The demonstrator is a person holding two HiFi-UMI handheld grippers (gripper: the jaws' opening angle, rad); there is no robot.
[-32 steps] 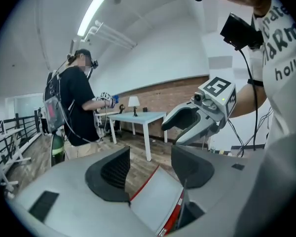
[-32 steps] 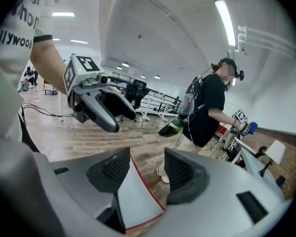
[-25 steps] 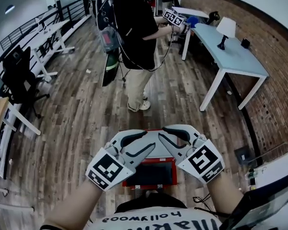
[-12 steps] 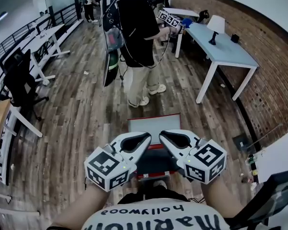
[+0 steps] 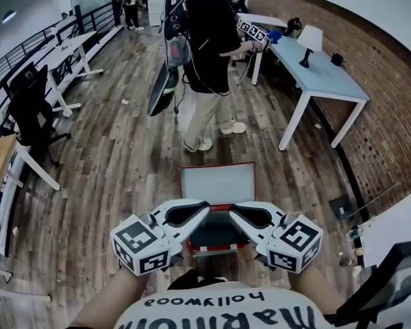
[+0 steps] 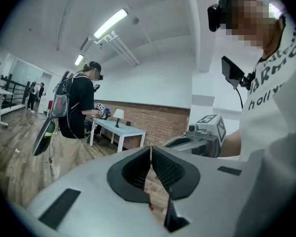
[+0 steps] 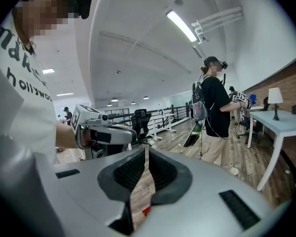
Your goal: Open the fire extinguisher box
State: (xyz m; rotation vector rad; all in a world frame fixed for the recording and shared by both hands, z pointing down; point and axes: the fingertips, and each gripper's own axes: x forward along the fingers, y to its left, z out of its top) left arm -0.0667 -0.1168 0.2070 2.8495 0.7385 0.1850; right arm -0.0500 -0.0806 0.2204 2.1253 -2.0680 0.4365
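The fire extinguisher box (image 5: 212, 250) lies on the wood floor just in front of my feet. It is red, and its lid (image 5: 217, 182) is swung open away from me, showing a grey inner face. My left gripper (image 5: 204, 208) and right gripper (image 5: 233, 210) hover side by side above the box's dark inside, tips pointing inward. In the left gripper view the left gripper (image 6: 150, 154) has its pads together with nothing between them. The right gripper (image 7: 146, 154) is likewise shut and empty. A sliver of the red box (image 7: 145, 211) shows below its jaws.
A person (image 5: 209, 53) in a black shirt with a backpack stands a few steps beyond the box. A white table (image 5: 325, 81) with a lamp (image 5: 309, 41) stands by the brick wall at right. A black chair (image 5: 29, 108) and white desks line the left.
The box lid has swung up and back to lie open. Both grippers have drawn back toward my body and now sit lower in the view.
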